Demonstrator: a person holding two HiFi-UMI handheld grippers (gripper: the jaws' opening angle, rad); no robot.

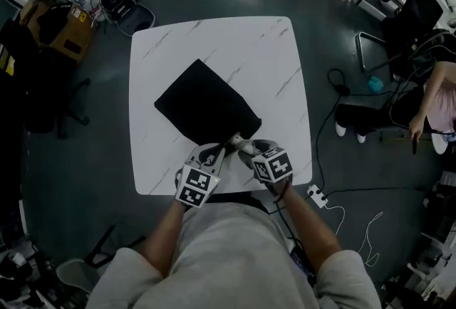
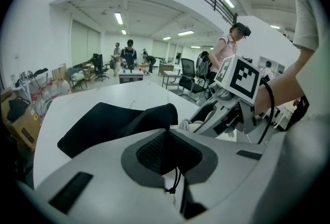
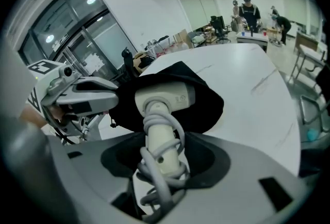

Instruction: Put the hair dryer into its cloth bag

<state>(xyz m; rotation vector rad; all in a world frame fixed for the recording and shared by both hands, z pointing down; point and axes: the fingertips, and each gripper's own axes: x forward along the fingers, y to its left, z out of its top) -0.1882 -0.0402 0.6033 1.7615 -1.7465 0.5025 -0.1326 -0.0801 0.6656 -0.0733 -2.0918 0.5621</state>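
Observation:
The black cloth bag (image 1: 206,105) lies flat on the white marble table (image 1: 285,65), its mouth toward me. My left gripper (image 1: 208,156) is shut on the mouth's edge, the black fabric (image 2: 154,150) and a thin drawstring pinched between its jaws. My right gripper (image 1: 251,149) is shut on the handle of the white hair dryer (image 3: 164,101), which has its grey cord wound round the handle. The dryer's head sits in the open mouth of the bag (image 3: 209,107). In the head view the dryer is almost hidden between the two grippers.
The near table edge (image 1: 221,190) lies just under the grippers. Round the table on the dark floor are cardboard boxes (image 1: 60,26), a black chair (image 1: 406,23), a power strip (image 1: 317,195) with cables, and a seated person (image 1: 427,112) at the right.

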